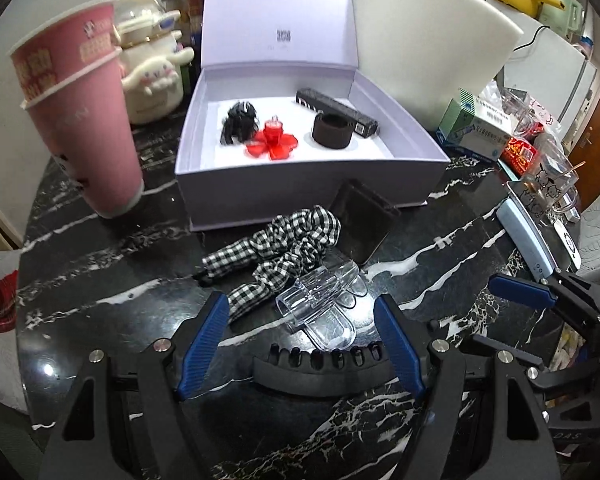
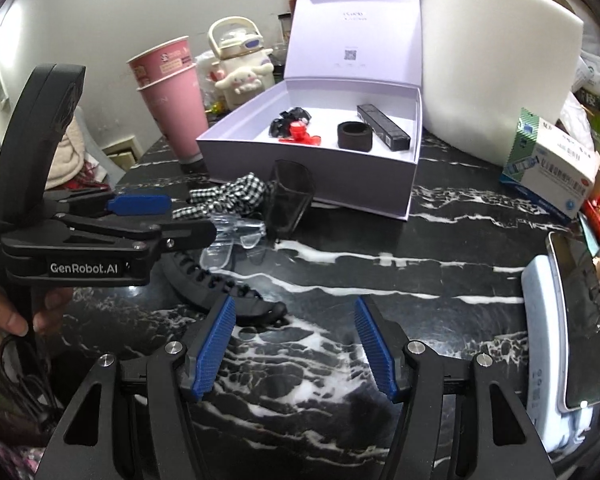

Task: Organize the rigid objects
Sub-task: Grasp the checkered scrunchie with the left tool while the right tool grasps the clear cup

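- While we look along the left wrist view, our left hand-held gripper [image 1: 300, 322] sits low over the black marbled surface [image 1: 100, 264] with its blue pads spread wide apart, nothing clamped.
- Right between those pads lies a clear plastic hair clip [image 1: 320, 304], and a black comb-like clip [image 1: 320, 368] sits just under it, closer to the camera.
- Touching the clear clip on its far side is a black-and-white gingham scrunchie [image 1: 284, 252], and a dark see-through square cup [image 1: 364, 220] lies tipped over just beside that.
- Behind them the lilac box [image 1: 300, 188] stands open, lid up. Inside we can see a black hair claw [image 1: 239, 122], a red flower-shaped piece [image 1: 272, 142], a dark brown ring [image 1: 333, 130] and a long black stick box [image 1: 336, 112].
- Stacked pink paper cups [image 1: 84, 120] stand left of the box.
- Over in the right wrist view, our right hand-held gripper [image 2: 296, 344] is also spread open, with only bare surface between the pads.
- The left gripper shows from the side at the left, over the clear clip [image 2: 232, 236] and the black comb clip [image 2: 220, 288].
- The open box [image 2: 312, 164] sits farther back, a medicine carton [image 2: 552, 168] at the right, well apart.
- A light blue case [image 2: 544, 344] with a phone on it lies at the right edge.
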Demonstrator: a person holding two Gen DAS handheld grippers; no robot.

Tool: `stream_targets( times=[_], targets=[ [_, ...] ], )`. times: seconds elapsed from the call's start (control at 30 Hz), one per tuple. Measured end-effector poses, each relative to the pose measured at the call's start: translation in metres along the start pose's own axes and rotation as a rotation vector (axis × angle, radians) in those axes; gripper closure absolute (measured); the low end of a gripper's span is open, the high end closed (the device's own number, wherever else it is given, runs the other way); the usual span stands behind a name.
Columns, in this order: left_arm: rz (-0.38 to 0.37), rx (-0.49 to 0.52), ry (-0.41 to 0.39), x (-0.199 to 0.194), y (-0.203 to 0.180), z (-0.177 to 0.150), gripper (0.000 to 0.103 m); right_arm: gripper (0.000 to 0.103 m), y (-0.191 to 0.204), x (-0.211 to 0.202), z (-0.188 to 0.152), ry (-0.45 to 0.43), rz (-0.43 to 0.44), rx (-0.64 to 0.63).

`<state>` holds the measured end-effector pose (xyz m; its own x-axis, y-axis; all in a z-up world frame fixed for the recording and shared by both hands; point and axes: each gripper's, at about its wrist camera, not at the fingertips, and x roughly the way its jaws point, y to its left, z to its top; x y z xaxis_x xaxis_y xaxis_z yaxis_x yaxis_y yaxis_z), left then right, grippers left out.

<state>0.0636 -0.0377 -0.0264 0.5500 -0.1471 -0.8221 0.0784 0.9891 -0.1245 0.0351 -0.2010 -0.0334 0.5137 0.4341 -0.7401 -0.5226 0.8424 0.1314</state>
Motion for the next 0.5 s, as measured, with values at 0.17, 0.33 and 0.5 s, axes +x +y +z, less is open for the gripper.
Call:
stream_targets(
  times=[0.17,0.33,0.5],
  targets=[
    [-0.034,-0.03,0.038,0.01,0.001,0.002,0.028,0.041,-0.009,0.009,0.009,0.004,-0.008,0.014],
    [-0.045,-0.05,0.031,0.011,0.002,0.004,0.028,0.041,-0.017,0.017,0.02,0.005,-0.014,0.012],
    [-0.03,-0.034,-0.01,0.004,0.007,0.012,0.028,0.041,-0.02,0.027,0.031,0.006,-0.002,0.003]
  ],
)
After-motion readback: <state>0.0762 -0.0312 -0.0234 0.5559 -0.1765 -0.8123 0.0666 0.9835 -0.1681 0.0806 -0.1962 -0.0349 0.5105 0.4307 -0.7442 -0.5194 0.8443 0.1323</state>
